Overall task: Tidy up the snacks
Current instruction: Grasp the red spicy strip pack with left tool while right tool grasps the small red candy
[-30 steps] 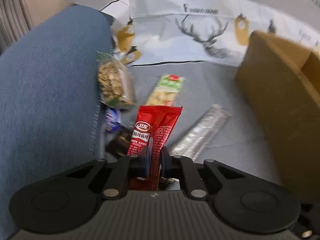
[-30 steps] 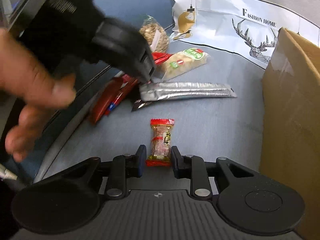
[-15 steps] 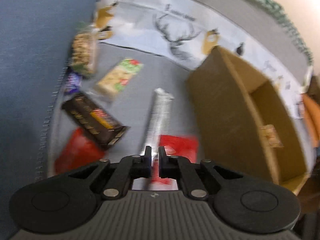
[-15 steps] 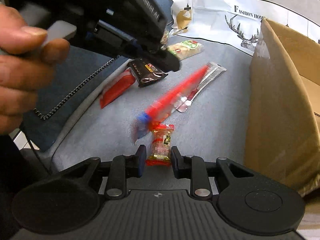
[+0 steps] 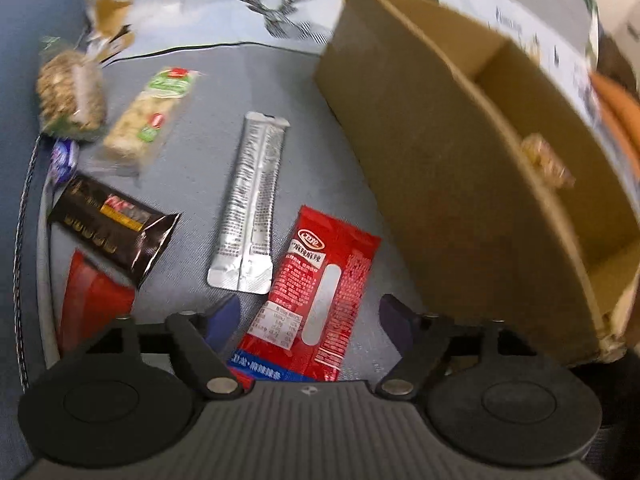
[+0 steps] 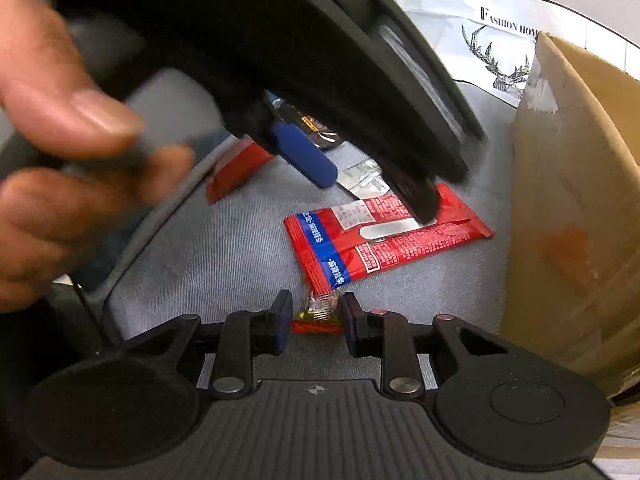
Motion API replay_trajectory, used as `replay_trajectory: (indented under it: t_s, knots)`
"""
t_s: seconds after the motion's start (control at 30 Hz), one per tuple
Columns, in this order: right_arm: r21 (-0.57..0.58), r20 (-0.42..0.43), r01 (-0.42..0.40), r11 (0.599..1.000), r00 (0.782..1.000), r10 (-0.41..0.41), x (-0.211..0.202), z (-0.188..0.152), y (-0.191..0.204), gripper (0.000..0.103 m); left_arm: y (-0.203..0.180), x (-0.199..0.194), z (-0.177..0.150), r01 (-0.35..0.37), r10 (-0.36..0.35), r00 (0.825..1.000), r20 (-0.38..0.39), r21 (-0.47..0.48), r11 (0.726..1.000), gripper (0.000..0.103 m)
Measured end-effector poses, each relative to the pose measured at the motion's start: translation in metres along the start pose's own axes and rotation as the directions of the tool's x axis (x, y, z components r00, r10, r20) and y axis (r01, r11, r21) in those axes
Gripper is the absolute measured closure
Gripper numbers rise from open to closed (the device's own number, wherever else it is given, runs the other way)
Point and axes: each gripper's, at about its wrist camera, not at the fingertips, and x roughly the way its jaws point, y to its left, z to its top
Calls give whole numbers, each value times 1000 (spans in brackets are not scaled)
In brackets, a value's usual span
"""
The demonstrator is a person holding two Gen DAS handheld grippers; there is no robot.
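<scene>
left gripper (image 5: 308,316) just opened, red packet (image 5: 316,296) released beside the cardboard box (image 5: 460,200).
packet lies flat on grey cushion between spread jaws; right gripper (image 6: 314,316) clamps a small candy (image 6: 318,312) near the box.

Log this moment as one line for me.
left tongs: just opened, flat red snack packet loose on grey cushion | right tongs: shut on small red-ended candy | cardboard box: beside

The left tongs (image 5: 308,316) have just been opening and stand wide, gripping nothing. The right tongs (image 6: 314,316) are pinched narrowly together. A hand (image 6: 60,152) grips the left handle.
</scene>
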Motion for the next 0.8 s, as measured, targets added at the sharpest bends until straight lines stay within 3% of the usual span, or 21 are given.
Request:
replay_trajectory:
  t_s: [0.13, 0.23, 0.37, 0.5, 0.57, 0.67, 0.73, 0.8]
  knots:
    - [-1, -6, -2, 1000, 1000, 2, 0, 0, 0, 75, -16, 14, -1, -42, 45, 999, -26, 109, 993, 22]
    - [-5, -8, -4, 1000, 1000, 4, 2, 4, -1, 75, -21, 21, -2, -77, 83, 996, -28, 171, 982, 48]
    - [-2, -3, -3, 1000, 1000, 3, 2, 6, -3, 75, -13, 5, -3, -18, 14, 1000, 27, 153, 988, 53]
    - [18, 41, 11, 1000, 999, -11, -5, 9, -6, 75, 10, -26, -1, 31, -36, 986, 161, 37, 999, 53]
    - [20, 50, 14, 1000, 999, -15, -6, 11, -6, 75, 23, -32, -1, -11, 17, 983, 181, -34, 999, 53]
    - [15, 24, 25, 1000, 999, -25, -2, 10, -7, 75, 49, -22, -3, -94, 108, 991, 84, -157, 983, 52]
    - [25, 11, 22, 999, 1000, -22, -1, 10, -9, 75, 62, -11, -6, -119, 121, 993, -5, -216, 969, 52]
    - [48, 8, 9, 999, 1000, -9, -2, 12, -13, 75, 68, -6, -6, -130, 125, 991, -37, -230, 965, 52]
